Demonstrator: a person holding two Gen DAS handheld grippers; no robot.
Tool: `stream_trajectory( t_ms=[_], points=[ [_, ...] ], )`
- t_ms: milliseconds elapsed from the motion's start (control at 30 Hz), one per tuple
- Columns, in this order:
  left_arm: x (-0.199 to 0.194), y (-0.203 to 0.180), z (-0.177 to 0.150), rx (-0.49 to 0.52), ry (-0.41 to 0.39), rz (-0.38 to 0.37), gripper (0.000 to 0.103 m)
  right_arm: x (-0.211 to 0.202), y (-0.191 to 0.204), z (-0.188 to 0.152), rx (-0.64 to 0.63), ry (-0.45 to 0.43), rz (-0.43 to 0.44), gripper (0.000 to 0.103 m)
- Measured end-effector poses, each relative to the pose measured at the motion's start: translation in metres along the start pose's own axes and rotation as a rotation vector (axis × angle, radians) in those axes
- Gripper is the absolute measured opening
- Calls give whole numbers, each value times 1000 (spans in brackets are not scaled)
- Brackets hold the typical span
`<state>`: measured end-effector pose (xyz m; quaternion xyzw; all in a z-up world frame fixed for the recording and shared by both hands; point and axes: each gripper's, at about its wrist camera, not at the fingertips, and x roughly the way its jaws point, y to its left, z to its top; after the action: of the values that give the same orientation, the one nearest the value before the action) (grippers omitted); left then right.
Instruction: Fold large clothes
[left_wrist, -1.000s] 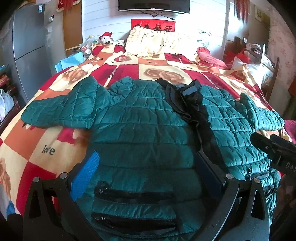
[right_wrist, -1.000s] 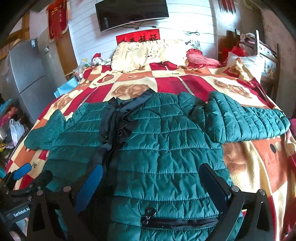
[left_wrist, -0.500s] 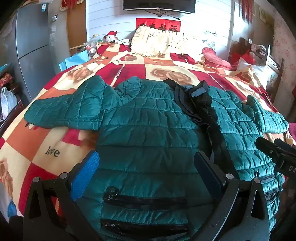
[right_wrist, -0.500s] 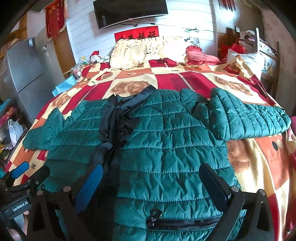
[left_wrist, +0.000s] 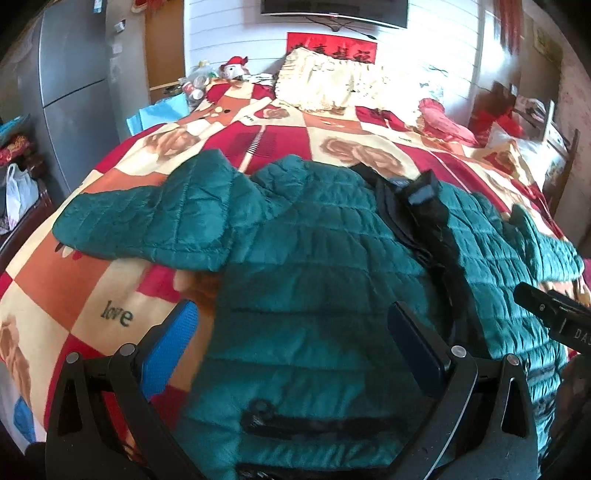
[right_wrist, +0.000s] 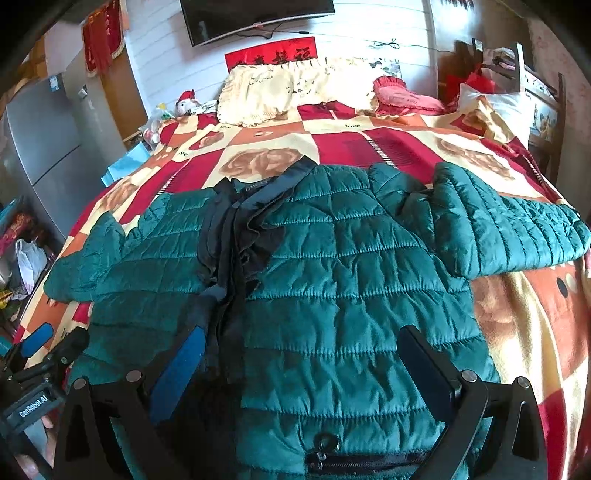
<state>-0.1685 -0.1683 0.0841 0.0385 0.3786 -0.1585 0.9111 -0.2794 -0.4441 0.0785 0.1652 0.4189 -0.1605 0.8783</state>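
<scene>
With your left gripper (left_wrist: 291, 350) and right gripper (right_wrist: 299, 365) both spread and empty, pinch the puffy, light, slippery green jacket (right_wrist: 332, 266) at a sleeve cuff (left_wrist: 74, 229).

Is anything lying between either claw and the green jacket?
Nothing visible. The left claw and right claw are both open directly over the green jacket, spread flat on the bed.

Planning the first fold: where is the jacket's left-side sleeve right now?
In the left wrist view the sleeve lies spread out flat to the left of the green jacket, on the checked blanket, ahead of the open left hand-held gripper.
</scene>
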Motion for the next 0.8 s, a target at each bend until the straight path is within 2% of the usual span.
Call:
stream_trajectory(
  t_ms=[133,333,633,700,800],
  points=[
    [9,34,19,-56,7,25,102,13,2,14,32,20,17,103],
    [35,104,44,-161,42,130,102,41,16,35,36,56,60,103],
    [63,177,50,-242,75,223,102,81,41,51,44,75,62,103],
    [68,196,52,-274,80,237,102,85,44,51,38,80,64,103],
    [77,237,58,-378,83,251,102,90,49,51,21,84,69,103]
  ],
)
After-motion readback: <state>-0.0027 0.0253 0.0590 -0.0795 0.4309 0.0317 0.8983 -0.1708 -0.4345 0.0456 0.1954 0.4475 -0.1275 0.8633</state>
